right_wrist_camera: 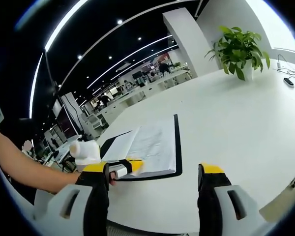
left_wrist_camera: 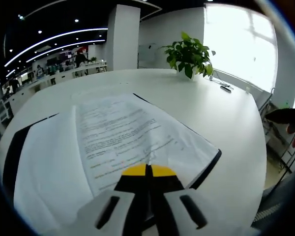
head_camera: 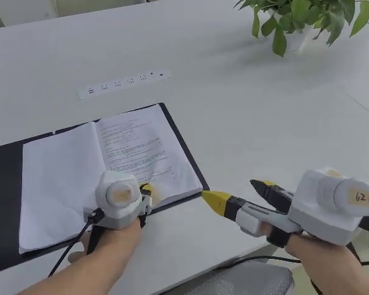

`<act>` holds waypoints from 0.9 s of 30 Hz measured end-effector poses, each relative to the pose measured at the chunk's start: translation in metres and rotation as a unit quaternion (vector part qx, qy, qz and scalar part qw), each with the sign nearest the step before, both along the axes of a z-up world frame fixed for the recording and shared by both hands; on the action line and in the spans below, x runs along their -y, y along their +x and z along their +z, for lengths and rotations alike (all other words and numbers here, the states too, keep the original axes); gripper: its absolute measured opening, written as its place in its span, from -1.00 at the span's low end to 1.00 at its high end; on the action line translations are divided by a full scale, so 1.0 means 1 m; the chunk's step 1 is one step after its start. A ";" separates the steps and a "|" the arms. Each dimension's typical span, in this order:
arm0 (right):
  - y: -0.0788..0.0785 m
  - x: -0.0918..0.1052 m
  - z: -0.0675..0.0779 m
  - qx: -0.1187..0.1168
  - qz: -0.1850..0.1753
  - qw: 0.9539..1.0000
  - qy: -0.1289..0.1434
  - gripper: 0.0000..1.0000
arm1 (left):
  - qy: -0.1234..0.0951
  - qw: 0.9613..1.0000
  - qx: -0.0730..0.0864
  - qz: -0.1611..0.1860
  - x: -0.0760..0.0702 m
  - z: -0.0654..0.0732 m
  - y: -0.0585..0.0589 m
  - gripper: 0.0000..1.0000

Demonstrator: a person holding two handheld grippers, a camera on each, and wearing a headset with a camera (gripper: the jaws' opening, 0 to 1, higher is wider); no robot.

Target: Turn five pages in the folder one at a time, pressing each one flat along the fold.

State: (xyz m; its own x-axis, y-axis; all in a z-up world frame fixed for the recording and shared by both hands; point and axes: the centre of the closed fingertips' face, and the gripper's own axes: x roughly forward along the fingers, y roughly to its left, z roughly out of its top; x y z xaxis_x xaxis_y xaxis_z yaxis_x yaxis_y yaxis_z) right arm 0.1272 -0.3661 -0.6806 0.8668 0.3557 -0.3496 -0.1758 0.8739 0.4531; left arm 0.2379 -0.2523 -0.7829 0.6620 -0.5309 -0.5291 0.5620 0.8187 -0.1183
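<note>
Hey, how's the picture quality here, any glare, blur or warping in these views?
Head view: soft even light, faint shadows, print on the page too small to read. Left gripper view: fisheye bends the table edge, the window is blown out white. Right gripper view: dark ceiling, glare at top right.

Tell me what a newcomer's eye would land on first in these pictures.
The open folder lies on the white table, left of centre, with its printed page facing up. The left gripper, jaws shut, sits at that page's near edge, while the right gripper hangs open beside the folder to the right. A leafy potted plant stands at the table's far right.
</note>
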 end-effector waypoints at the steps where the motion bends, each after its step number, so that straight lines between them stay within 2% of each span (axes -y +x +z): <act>1: 0.004 -0.003 -0.001 0.000 0.007 1.000 0.001 0.39 | -0.002 1.000 -0.002 0.001 0.000 0.000 0.000 -1.00; 4: 0.017 -0.013 -0.007 -0.001 0.033 0.999 0.007 0.22 | -0.002 1.000 -0.001 0.001 0.000 0.000 -0.001 -1.00; 5: 0.020 -0.018 -0.014 -0.013 0.046 0.999 0.010 0.17 | -0.002 1.000 -0.001 0.002 0.000 0.000 0.000 -1.00; 11: 0.038 -0.033 -0.036 -0.041 0.069 0.997 0.024 -0.07 | 0.001 1.000 -0.001 0.000 0.001 0.000 0.000 -1.00; 14: 0.045 -0.037 -0.046 -0.052 0.072 0.996 0.027 -0.08 | 0.001 1.000 -0.002 0.002 0.000 0.000 -0.001 -1.00; 27: 0.063 -0.040 -0.069 -0.082 0.062 0.993 0.053 -0.06 | 0.002 1.000 -0.001 0.001 0.001 0.000 -0.001 -1.00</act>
